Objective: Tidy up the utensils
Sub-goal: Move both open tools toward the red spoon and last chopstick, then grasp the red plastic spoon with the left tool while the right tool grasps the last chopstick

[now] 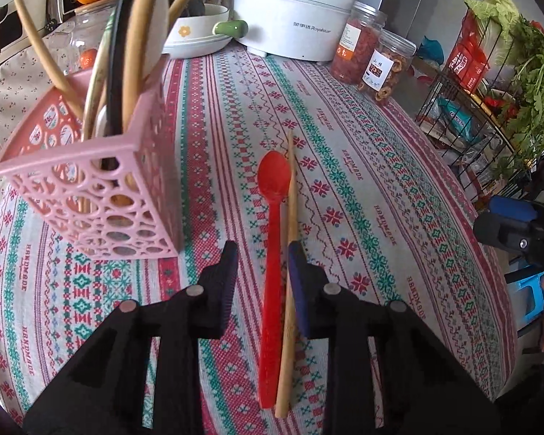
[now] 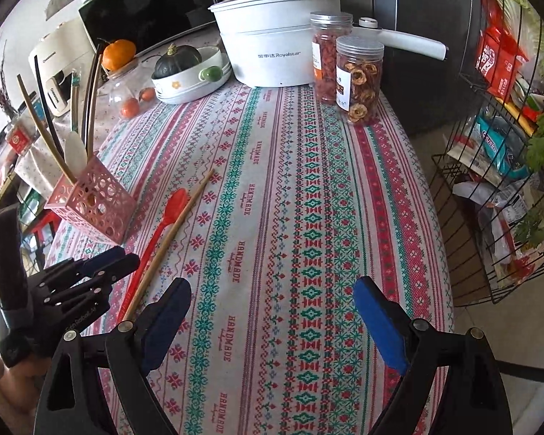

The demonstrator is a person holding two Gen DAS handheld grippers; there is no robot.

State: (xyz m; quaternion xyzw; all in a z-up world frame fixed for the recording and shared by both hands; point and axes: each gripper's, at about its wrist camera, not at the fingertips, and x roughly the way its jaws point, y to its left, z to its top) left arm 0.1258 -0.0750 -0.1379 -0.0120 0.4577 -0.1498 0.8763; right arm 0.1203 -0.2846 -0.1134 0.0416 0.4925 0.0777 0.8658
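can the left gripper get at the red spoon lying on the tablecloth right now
Probably yes. The left gripper is open with the red spoon handle between its fingers; only the wooden chopstick alongside might get pinched too.

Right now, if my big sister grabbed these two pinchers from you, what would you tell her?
Left gripper: open, low over the table, fingers either side of the red spoon and the wooden chopstick, holding nothing.
Right gripper: open and empty, above bare tablecloth.
The spoon and chopstick lie side by side on the cloth, just right of the pink basket.
Done: several chopsticks and a white spoon already stand in the basket.
Left: close on the spoon or chopstick, drop it into the basket, then fetch the other one.
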